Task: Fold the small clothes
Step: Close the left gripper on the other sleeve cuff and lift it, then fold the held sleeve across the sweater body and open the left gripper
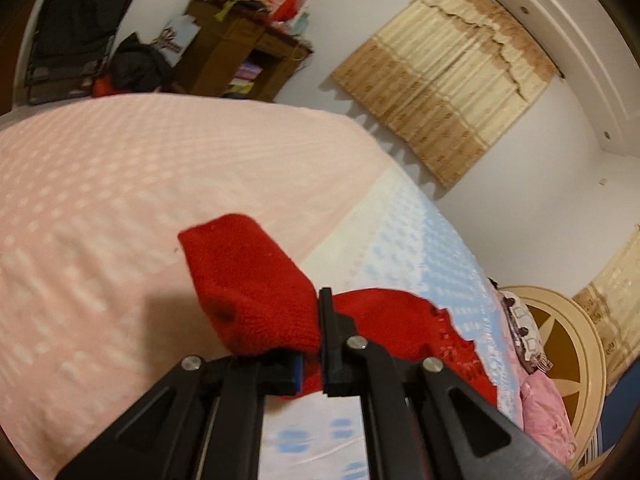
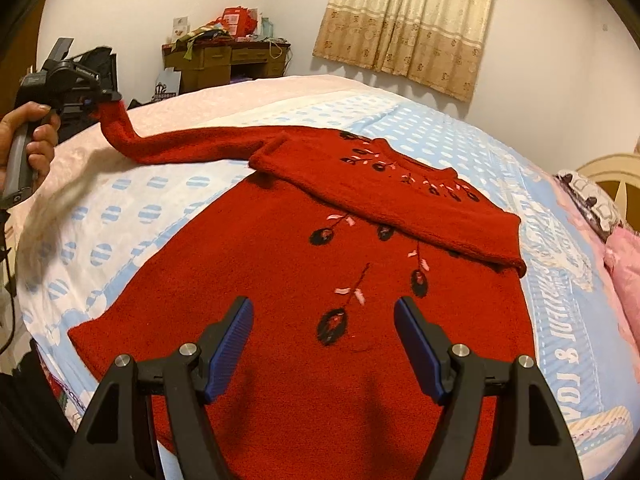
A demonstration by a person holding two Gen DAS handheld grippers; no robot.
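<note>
Left hand-held gripper [image 1: 310, 356] pinches the red sweater's [image 2: 320, 280] sleeve cuff [image 1: 248, 284]; right hand-held gripper [image 2: 323, 344] gapes wide above it

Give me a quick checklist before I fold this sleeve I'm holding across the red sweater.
1. Left gripper shut on the sleeve cuff: ok.
2. Right gripper open, holding nothing: ok.
3. Other sleeve already folded across the chest: ok.
4. Red sweater body lies flat on the bed: ok.
5. Held sleeve free of twist: cannot tell.
</note>
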